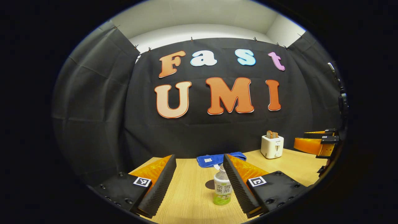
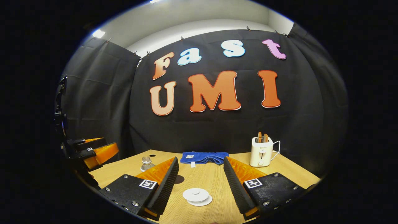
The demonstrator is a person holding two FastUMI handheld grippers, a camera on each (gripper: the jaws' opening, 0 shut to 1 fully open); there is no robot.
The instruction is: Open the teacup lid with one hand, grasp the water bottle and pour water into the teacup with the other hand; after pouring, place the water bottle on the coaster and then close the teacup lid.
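Observation:
In the left gripper view a small clear water bottle [image 1: 222, 188] with a green label stands upright on the wooden table [image 1: 186, 199]. It stands between the fingers of my open left gripper [image 1: 199, 158], close to the right-hand finger, which hides its edge. A dark round coaster [image 1: 210, 184] lies just behind it. In the right gripper view a low white teacup [image 2: 196, 196] with its lid on sits on the table between the fingers of my open right gripper [image 2: 200, 160]. The bottle's top [image 2: 146, 163] peeks out beyond the left-hand finger.
A folded blue cloth [image 2: 203, 157] lies at the table's far edge by the wall. A white toaster [image 2: 261, 151] with toast in it stands at the back right. The left gripper [image 2: 93, 151] hangs over the table's left side, the right gripper [image 1: 317, 143] over its right side.

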